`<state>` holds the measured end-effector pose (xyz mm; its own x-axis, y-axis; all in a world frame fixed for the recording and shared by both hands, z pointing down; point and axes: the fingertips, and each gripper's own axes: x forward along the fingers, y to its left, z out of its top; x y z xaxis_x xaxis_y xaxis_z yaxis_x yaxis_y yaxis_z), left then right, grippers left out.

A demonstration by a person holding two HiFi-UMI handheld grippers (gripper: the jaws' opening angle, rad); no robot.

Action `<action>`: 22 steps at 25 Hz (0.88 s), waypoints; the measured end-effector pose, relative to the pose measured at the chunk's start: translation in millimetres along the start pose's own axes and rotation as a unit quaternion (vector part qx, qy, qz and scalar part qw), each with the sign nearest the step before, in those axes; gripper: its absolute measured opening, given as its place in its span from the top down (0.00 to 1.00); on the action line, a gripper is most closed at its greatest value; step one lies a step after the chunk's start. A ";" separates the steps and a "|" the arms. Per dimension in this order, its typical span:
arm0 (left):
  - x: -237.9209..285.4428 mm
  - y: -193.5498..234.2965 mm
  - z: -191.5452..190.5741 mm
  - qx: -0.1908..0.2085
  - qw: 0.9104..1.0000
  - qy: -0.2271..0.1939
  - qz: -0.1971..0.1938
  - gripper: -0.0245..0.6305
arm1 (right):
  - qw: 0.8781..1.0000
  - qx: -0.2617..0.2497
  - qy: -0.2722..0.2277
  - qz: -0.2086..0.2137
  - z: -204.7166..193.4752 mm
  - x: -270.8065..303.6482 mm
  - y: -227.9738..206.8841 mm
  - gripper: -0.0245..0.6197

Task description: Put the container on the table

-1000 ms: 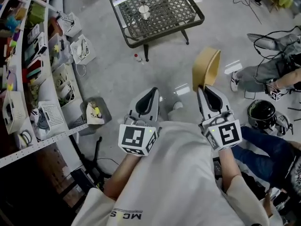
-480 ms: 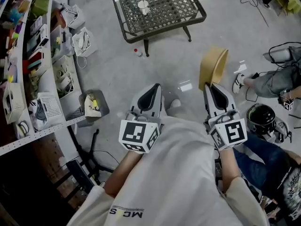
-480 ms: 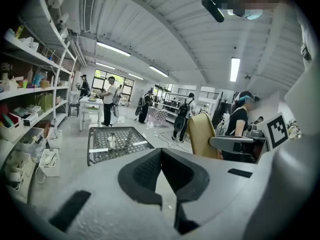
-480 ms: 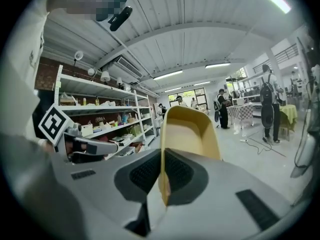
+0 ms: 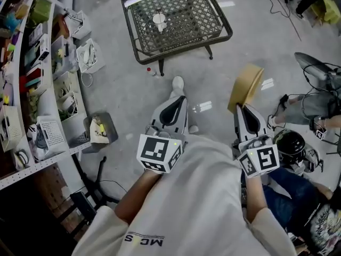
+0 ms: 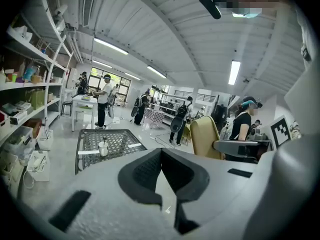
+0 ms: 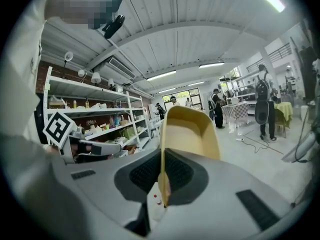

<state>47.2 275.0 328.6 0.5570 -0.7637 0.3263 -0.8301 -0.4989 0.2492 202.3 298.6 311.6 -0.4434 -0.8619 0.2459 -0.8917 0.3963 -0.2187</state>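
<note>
My right gripper [image 5: 243, 109] is shut on the rim of a tan container [image 5: 245, 87], which it holds tilted in the air above the floor, open side to the right. In the right gripper view the container [image 7: 189, 132] stands up from between the jaws, its wall pinched at the bottom. My left gripper [image 5: 176, 99] is level with it on the left, shut with nothing between its jaws [image 6: 162, 165]. The dark metal lattice table [image 5: 176, 15] stands ahead, up the floor; a white cup [image 5: 159, 19] rests on it. The table [image 6: 107, 144] also shows in the left gripper view.
Shelving [image 5: 37, 68] packed with boxes and baskets runs along the left. A small bottle [image 5: 153, 71] lies on the floor by a table leg. A seated person's legs [image 5: 309, 108], cables and a black helmet [image 5: 290, 143] are at the right. My shoe [image 5: 178, 83] shows ahead.
Both grippers and the held container have drifted forward toward the table with the person's step; a shoe has come into view ahead. The grip on the container is unchanged.
</note>
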 end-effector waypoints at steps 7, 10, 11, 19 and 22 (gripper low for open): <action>75.0 72.0 56.8 -0.004 1.000 -0.014 -0.012 0.93 | 1.000 -0.011 -0.001 -0.010 42.4 102.9 -23.0 0.91; 107.6 107.7 83.9 -0.006 1.000 -0.015 -0.020 0.93 | 1.000 -0.019 -0.003 -0.016 67.6 152.0 -31.4 0.91; 119.2 119.9 92.1 -0.007 1.000 -0.015 -0.023 0.93 | 1.000 -0.022 -0.003 -0.020 75.4 168.9 -35.1 0.91; 189.4 183.3 128.3 -0.022 0.998 -0.001 -0.051 0.93 | 0.999 -0.008 -0.012 -0.047 122.7 273.6 -54.3 0.91; 203.9 206.4 138.3 -0.028 0.999 -0.005 -0.044 0.93 | 0.999 -0.025 -0.015 -0.039 132.1 303.5 -45.6 0.91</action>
<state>-14.4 -40.3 320.4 0.6264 -0.7226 0.2923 -0.7754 -0.5397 0.3277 120.4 -22.8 271.4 -0.3701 -0.8997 0.2314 -0.9272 0.3423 -0.1520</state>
